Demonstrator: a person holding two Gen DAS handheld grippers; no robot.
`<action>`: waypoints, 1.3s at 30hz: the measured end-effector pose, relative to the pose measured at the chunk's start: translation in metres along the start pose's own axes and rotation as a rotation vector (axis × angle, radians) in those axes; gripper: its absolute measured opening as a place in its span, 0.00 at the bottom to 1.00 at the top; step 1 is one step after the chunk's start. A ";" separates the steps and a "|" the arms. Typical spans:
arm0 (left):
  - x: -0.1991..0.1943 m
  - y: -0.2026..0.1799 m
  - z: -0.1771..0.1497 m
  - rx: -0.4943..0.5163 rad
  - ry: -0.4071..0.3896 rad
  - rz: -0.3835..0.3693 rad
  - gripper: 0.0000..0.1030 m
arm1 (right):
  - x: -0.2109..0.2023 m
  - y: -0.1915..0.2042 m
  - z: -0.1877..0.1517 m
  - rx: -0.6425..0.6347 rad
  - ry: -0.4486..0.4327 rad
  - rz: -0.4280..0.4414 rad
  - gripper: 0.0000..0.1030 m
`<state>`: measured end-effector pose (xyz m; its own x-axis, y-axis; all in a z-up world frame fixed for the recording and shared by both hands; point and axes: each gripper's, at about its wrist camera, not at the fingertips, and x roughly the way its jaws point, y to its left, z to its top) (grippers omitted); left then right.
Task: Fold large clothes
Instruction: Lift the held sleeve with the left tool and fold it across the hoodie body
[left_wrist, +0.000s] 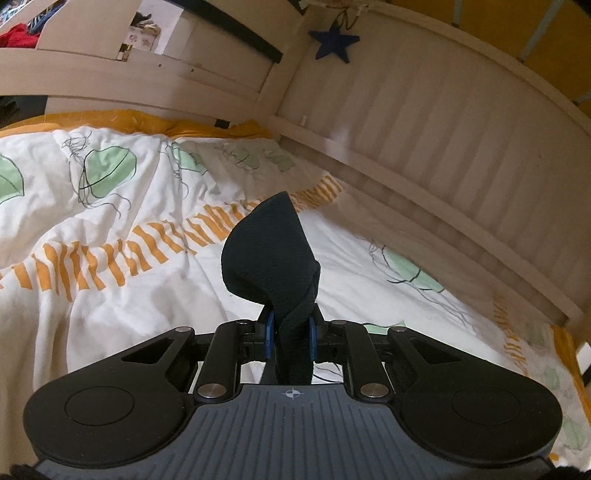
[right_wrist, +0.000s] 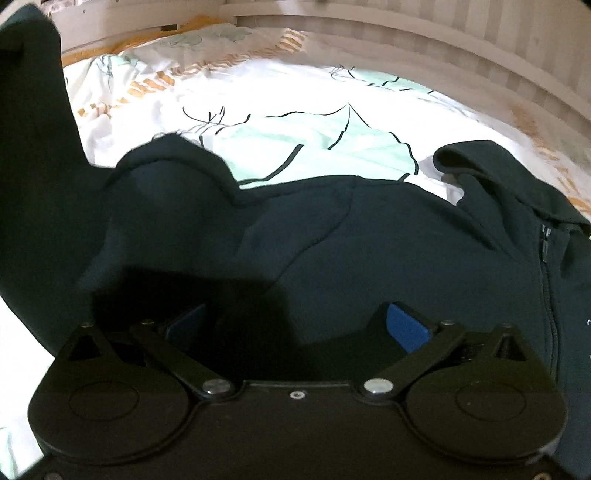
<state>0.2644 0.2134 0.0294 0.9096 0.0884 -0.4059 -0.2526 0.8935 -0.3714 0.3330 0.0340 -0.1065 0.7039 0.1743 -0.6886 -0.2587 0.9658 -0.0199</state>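
Two blue pads (left_wrist: 269, 334) of the left gripper (left_wrist: 290, 334) pinch a curled cuff of the dark knit hoodie (right_wrist: 332, 240); the right gripper (right_wrist: 295, 325) gapes empty above its zippered body on the crumpled printed duvet (left_wrist: 147, 206).

One dark hooded jacket (right_wrist: 332, 240) with one zipper (right_wrist: 546, 273) at the right of the frame. Two grippers, the left gripper (left_wrist: 290, 332) and the right gripper (right_wrist: 295, 325). One patterned duvet (left_wrist: 129, 221). One blue star (left_wrist: 334, 40) at the top of the frame. One bed frame (left_wrist: 424, 122).
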 end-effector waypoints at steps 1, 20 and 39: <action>0.000 -0.002 -0.001 0.006 0.001 -0.007 0.16 | -0.007 -0.008 0.000 0.026 -0.012 0.008 0.99; -0.024 -0.141 -0.045 0.177 0.101 -0.279 0.16 | -0.137 -0.194 -0.088 0.200 0.077 -0.120 0.99; 0.023 -0.263 -0.218 0.342 0.492 -0.488 0.40 | -0.162 -0.270 -0.089 0.479 0.039 -0.131 0.99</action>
<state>0.2793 -0.1154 -0.0644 0.6200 -0.4851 -0.6167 0.3281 0.8742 -0.3579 0.2298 -0.2720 -0.0546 0.6828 0.0472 -0.7290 0.1694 0.9605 0.2209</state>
